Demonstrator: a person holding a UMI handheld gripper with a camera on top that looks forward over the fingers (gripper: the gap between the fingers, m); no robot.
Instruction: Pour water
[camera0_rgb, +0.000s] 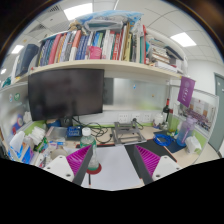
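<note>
My gripper (114, 152) hangs over a white desk (113, 168), open, with its magenta pads wide apart. A small clear vessel (92, 166) with a green band and a red foot stands on the desk close against the inner side of the left finger (82, 160). The right finger (148, 160) is well apart from it. I cannot tell whether the vessel holds water, and I make out no other cup or bottle for certain.
A dark monitor (65, 95) stands at the back left under a shelf of books (95, 46). Cables, boxes and small clutter (95, 131) line the desk's far edge. A blue item (168, 142) lies to the right, below a purple poster (186, 92).
</note>
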